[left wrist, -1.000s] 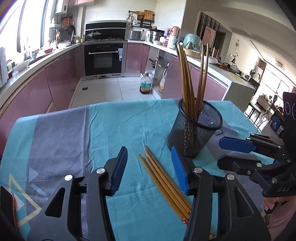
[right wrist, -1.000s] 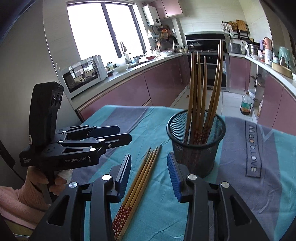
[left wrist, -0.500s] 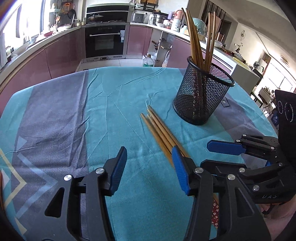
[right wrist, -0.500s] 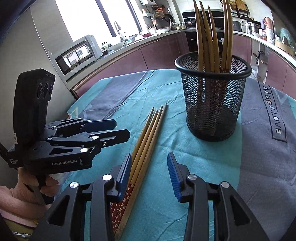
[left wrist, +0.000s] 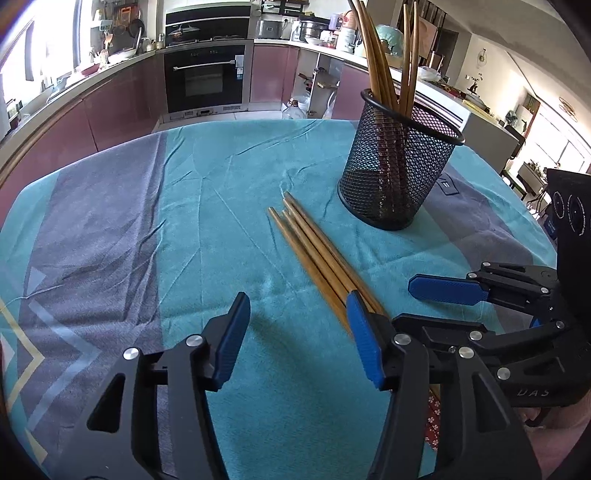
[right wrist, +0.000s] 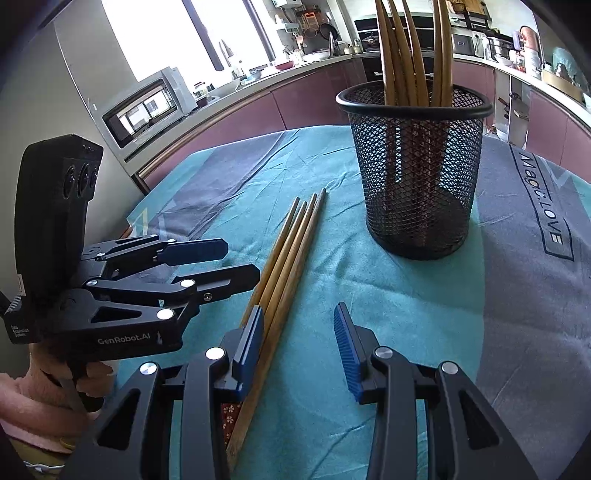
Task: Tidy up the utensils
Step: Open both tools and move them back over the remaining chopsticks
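Daylight pours through a large overexposed kitchen window point(right wrist: 162, 33), leaving soft shadows on the teal and grey tablecloth point(left wrist: 236, 206); fisheye edges bend and darken, focus sharp.

four loose wooden chopsticks point(left wrist: 314, 254) lie flat and side by side, touching, on the teal cloth of the worktop point(left wrist: 229, 177), tips toward 11 o'clock in the left wrist view, their floral red ends nearest the camera. at 2 o'clock from them a black mesh holder point(left wrist: 397, 166) stands upright, with more chopsticks point(right wrist: 406, 48) leaning inside.
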The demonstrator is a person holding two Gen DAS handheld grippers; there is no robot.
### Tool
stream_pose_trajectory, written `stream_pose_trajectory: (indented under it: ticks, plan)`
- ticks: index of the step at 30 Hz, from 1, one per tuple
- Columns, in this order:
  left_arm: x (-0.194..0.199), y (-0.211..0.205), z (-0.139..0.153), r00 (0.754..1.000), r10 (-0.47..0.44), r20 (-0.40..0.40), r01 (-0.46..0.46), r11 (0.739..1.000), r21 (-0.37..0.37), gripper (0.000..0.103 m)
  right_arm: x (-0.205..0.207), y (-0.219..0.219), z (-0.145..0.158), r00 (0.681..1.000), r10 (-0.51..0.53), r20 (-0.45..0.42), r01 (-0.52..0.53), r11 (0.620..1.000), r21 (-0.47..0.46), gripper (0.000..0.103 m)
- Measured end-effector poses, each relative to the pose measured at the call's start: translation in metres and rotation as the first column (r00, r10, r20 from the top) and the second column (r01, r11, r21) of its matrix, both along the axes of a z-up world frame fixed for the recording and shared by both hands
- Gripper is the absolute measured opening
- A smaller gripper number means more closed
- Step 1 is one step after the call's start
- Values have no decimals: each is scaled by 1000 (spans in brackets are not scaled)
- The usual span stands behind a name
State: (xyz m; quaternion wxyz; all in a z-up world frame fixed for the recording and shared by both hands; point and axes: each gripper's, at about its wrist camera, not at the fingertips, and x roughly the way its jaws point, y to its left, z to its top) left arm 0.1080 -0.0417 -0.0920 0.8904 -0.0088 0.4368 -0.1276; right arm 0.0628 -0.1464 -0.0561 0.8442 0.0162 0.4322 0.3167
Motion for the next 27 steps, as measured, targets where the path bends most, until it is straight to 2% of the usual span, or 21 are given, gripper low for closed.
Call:
stream_pose_trajectory:
  ticks: [12, 15, 19, 27]
  plan:
    - [0, -11, -4, 1000, -7, 13, 7, 998, 56, 57, 0, 0, 0, 1000, 1, 4, -1, 1000, -5, 38]
    - [-1, -13, -5, 1000, -7, 20, 5, 997, 78, 55, 0, -1, 0, 1000, 1, 5, -1, 1000, -7, 38]
    - [-2, -15, -8, 1000, -18, 20, 15, 994, 111, 48, -1, -1, 1, 1000, 2, 7, -2, 1000, -9, 38]
    - [-3, -9, -8, 1000, -19, 22, 17, 995, 97, 45, -1, 5, 2, 1000, 8, 22, -8, 999, -40, 36]
